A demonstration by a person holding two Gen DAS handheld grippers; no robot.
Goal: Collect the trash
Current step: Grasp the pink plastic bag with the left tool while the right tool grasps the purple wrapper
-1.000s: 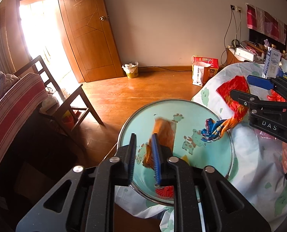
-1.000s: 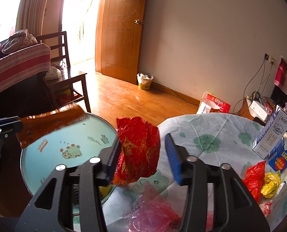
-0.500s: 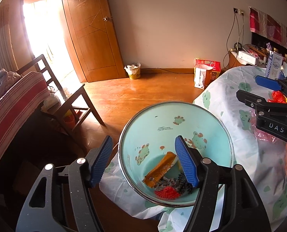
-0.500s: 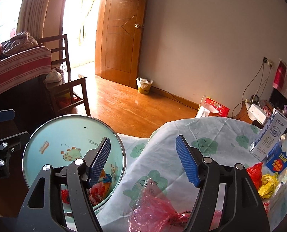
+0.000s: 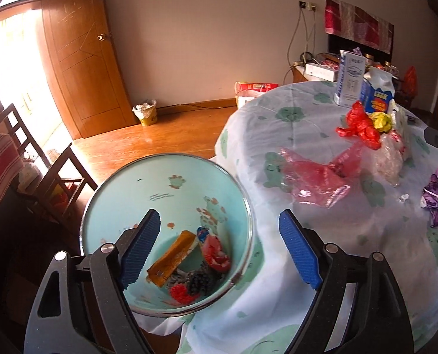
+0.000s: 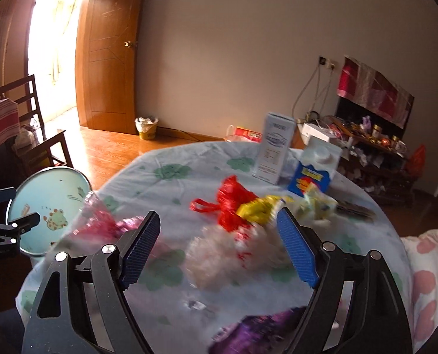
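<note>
— While both claws are spreading with nothing between their pads, which piece of trash should go next?

— The right claw (image 6: 219, 253) faces the heap on the worktop (image 5: 307, 112), so I'd say the pale crinkled bag (image 6: 219, 253) straight ahead of it, lying just beside the red bag (image 6: 233, 203) and the yellow wrapper (image 6: 257, 206). Its jaws are opening – let them finish before it comes down.

— And the left claw (image 5: 219, 247)?

— Empty too, jaws opening, poised over the bin (image 5: 166, 183), whose rim sits against the worktop's edge. Wrappers already lie at the bottom. The pink film bag (image 5: 316, 177) is its nearest target.

— Any tips for the grab?

— Pinch a bunched fold rather than a flat sheet – thin plastic probably slips – and lift clear of the milk cartons (image 6: 278, 147) behind.
</note>
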